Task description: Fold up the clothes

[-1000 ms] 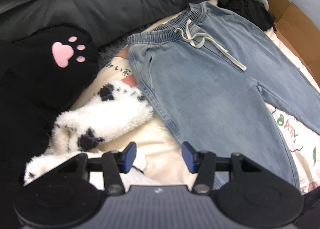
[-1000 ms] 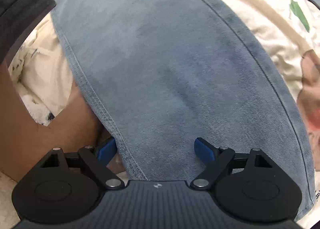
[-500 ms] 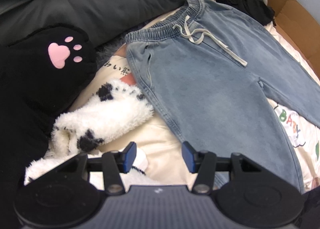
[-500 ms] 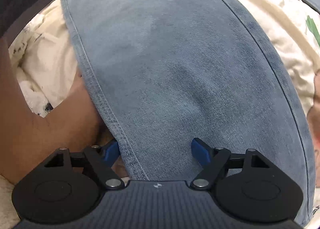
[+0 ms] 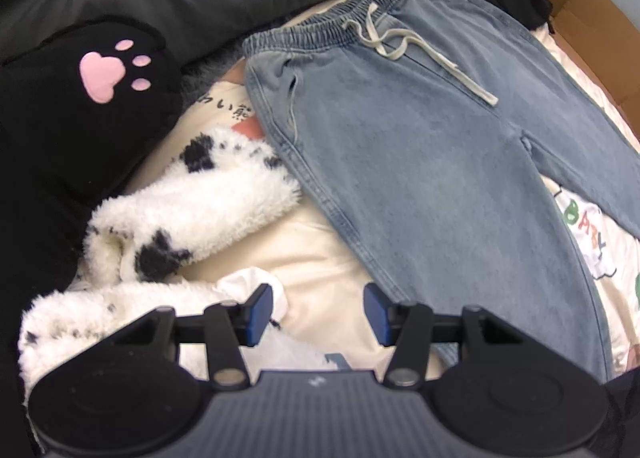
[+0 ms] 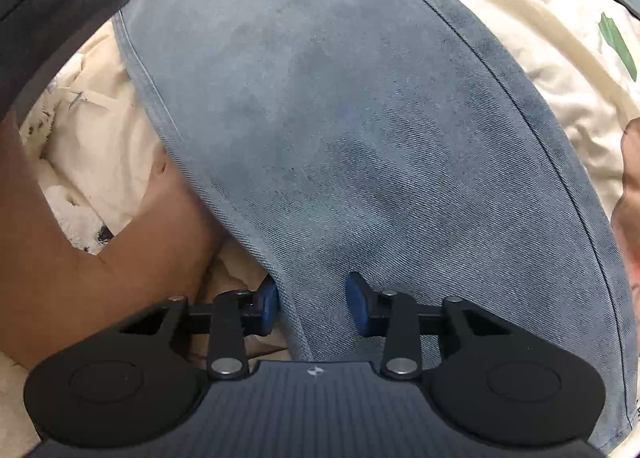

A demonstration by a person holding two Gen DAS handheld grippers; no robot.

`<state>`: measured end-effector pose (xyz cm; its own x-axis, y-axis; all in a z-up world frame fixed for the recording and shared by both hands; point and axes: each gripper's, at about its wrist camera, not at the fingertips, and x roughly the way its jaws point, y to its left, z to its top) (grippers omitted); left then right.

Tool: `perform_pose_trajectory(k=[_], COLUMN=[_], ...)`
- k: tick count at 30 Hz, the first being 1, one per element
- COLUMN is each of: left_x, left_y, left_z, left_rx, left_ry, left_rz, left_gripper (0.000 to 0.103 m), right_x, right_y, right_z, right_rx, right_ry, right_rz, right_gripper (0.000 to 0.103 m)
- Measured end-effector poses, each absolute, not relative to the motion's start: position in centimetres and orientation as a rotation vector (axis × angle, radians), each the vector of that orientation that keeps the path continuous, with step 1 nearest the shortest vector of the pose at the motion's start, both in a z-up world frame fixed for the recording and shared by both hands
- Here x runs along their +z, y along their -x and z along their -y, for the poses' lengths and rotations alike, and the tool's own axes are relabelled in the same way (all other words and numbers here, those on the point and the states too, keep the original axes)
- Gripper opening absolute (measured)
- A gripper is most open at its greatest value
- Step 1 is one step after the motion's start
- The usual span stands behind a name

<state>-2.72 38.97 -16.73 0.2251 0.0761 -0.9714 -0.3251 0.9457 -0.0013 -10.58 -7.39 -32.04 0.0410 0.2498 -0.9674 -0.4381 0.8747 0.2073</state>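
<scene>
Right wrist view: right gripper [image 6: 312, 302] jaws have been closing around the jeans [image 6: 360, 138] leg edge; left gripper [image 5: 316, 314] jaws apart, empty. Jeans lie flat, unfolded.

The jeans [image 5: 432, 162] are cut off at the right edge, their hems hidden from view.
</scene>
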Motion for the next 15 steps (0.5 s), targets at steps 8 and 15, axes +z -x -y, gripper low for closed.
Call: perform_pose_trajectory(k=[8,15], left_x=[-17.8,-20.5], left_y=[1.3,-0.4], left_z=[-39.6,-41.9], left_rx=[0.309,0.403], left_ry=[0.288,0.452], left_rz=[-1.306,-1.275], left_gripper=[0.053,0.053], right_x=[-31.6,-30.3], right_y=[9.8,9.9], right_z=[7.7,8.4], right_rx=[0.55,0.52], right_ry=[0.155,0.102], right_rz=[-1.461,-1.454], right_gripper=[0.014,0.007])
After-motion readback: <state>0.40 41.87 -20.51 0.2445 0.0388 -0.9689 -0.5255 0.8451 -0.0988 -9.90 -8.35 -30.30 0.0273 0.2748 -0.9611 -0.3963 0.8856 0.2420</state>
